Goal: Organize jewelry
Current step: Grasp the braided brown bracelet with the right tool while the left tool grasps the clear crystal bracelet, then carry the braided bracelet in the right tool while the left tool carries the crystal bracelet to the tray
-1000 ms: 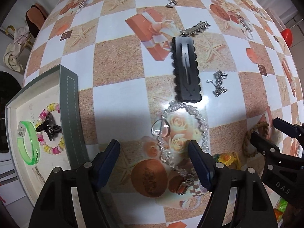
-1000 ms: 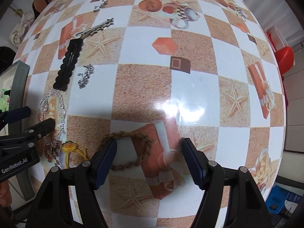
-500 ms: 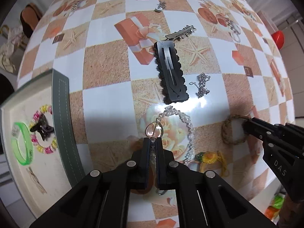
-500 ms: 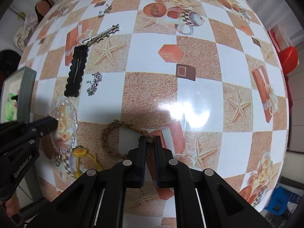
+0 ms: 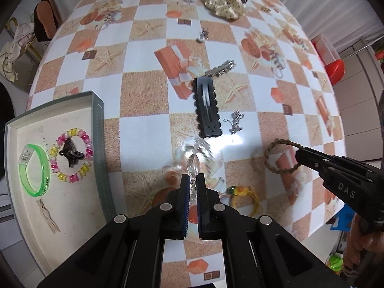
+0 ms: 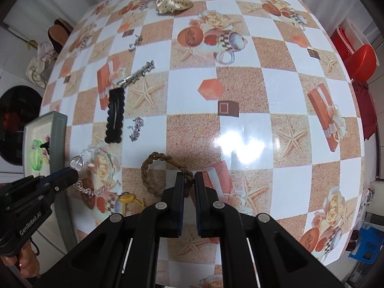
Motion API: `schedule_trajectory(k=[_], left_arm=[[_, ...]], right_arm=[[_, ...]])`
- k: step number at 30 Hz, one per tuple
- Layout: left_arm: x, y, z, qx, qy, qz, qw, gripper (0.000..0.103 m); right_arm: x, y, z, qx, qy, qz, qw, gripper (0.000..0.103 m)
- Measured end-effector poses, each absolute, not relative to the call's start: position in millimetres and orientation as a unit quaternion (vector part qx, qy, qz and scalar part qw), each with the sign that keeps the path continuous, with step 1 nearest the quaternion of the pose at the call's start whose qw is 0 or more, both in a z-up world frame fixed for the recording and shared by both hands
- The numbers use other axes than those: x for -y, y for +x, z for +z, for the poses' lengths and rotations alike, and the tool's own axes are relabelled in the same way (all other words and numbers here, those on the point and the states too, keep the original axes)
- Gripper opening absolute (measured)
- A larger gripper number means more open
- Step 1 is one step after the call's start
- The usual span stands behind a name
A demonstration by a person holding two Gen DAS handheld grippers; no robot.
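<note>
In the left wrist view my left gripper [image 5: 191, 180] is shut on a clear crystal bead chain [image 5: 193, 165], whose teardrop pendant sticks up between the pads while the rest hangs blurred over the table. My right gripper [image 6: 189, 180] is shut on a brown braided bracelet [image 6: 144, 170], and its loop trails off to the left just above the tablecloth. Each view shows the other gripper too: the right gripper [image 5: 300, 154] with the braided bracelet [image 5: 267, 156], and the left gripper [image 6: 69, 174] with the pendant [image 6: 76, 162].
A grey-rimmed tray [image 5: 97, 129] at the left holds a green wristband [image 5: 33, 170], a pink-yellow coil bracelet [image 5: 85, 141] and a dark claw clip [image 5: 69, 154]. On the table lie a black hair clip [image 5: 207, 105], a silver clip [image 5: 220, 68], a silver chain piece [image 5: 236, 122], a yellow hair tie [image 5: 242, 192] and a cream scrunchie [image 5: 225, 2].
Both grippers went from open to shut, the left on the crystal chain and the right on the braided bracelet. Both have since risen, lifting their pieces off the table.
</note>
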State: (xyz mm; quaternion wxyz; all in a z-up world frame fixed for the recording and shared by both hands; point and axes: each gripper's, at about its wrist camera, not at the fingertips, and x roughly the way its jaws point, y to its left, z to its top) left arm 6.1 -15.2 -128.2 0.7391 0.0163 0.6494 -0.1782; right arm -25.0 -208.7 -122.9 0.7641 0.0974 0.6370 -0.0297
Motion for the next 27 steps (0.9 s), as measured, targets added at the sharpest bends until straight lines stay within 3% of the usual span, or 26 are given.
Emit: schedule_trajectory(k=[27], left_arm=[[-86, -11, -46, -0.584, -0.068, -0.139, 0.797, 0.010]], right_arm=[[140, -14, -64, -0.599, 0.073, 0.041, 0.796, 0.008]])
